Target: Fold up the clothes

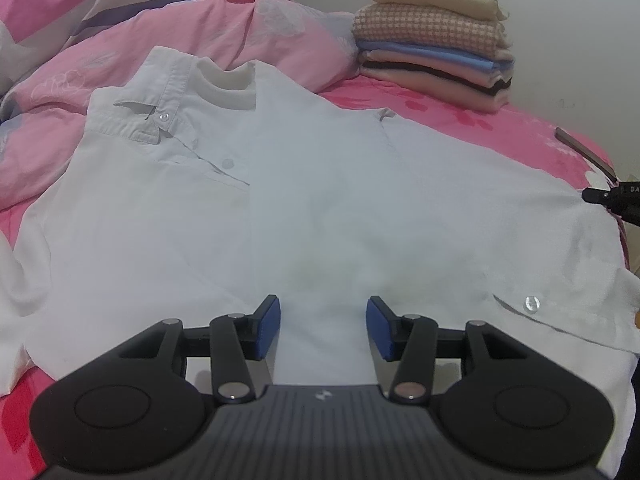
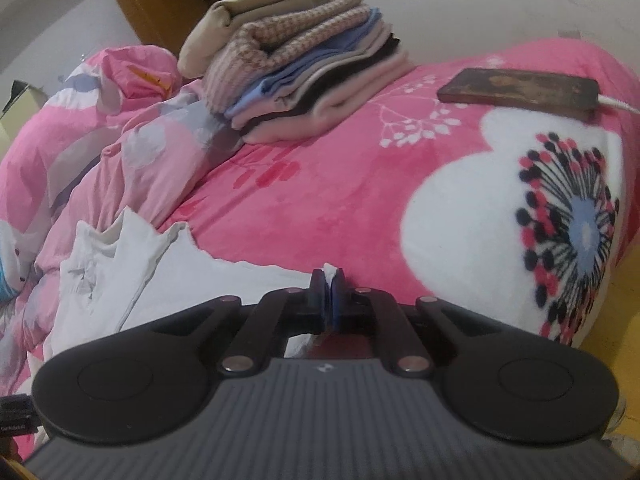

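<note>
left gripper [image 1: 324, 326] hovered over the white shirt [image 1: 280, 208] with its blue pads apart; right gripper [image 2: 329, 298] was clamped on a bit of the shirt's edge.

the shirt lay spread front-up on the pink blanket [image 2: 320, 184], collar toward 11 o'clock in the left wrist view. a stack of folded clothes [image 1: 436, 40] sat at 1 o'clock beyond it, beside the rumpled pink quilt [image 1: 120, 40]. in the right wrist view a phone [image 2: 520, 90] lay on the blanket at 2 o'clock, cable plugged in.

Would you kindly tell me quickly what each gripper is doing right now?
Left gripper: open, holding nothing, above the white button-up cotton shirt.
Right gripper: closed, pinching an edge of that shirt.
</note>
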`<state>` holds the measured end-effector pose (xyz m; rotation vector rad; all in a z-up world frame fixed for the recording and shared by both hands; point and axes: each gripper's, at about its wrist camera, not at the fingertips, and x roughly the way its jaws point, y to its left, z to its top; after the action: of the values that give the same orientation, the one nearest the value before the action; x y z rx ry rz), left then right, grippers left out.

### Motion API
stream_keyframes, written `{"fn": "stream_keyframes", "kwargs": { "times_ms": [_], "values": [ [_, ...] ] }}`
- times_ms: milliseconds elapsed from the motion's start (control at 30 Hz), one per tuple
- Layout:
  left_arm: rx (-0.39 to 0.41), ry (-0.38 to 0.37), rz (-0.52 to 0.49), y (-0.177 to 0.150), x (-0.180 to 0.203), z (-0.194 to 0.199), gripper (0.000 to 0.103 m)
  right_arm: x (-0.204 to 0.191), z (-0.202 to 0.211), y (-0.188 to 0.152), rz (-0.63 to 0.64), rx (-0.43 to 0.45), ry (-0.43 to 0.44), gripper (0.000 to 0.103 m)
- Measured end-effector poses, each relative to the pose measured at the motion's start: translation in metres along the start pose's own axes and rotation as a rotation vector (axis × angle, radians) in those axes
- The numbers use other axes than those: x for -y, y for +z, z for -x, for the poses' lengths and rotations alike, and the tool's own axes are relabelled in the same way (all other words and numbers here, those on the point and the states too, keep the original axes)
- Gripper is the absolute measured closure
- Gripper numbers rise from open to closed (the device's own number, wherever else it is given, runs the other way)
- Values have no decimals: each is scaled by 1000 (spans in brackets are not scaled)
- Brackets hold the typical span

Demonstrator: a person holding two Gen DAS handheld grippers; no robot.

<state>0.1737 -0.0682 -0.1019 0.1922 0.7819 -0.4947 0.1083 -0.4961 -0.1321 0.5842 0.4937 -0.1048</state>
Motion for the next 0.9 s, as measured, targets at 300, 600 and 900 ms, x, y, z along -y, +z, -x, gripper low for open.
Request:
{"fn": "stream_keyframes", "kwargs": {
  "times_ms": [300,600,900],
  "values": [
    [0,-1,-5,0,-1,0,52,-15,27,7,59,47,-12,90],
    [1,4,20,-2,-3,3,50,-121,-32,-23,556,-208,179,90],
    [1,-17,21,-3,-11,5,45,-76,41,-42,691,-203,66,84]
  ]
}}
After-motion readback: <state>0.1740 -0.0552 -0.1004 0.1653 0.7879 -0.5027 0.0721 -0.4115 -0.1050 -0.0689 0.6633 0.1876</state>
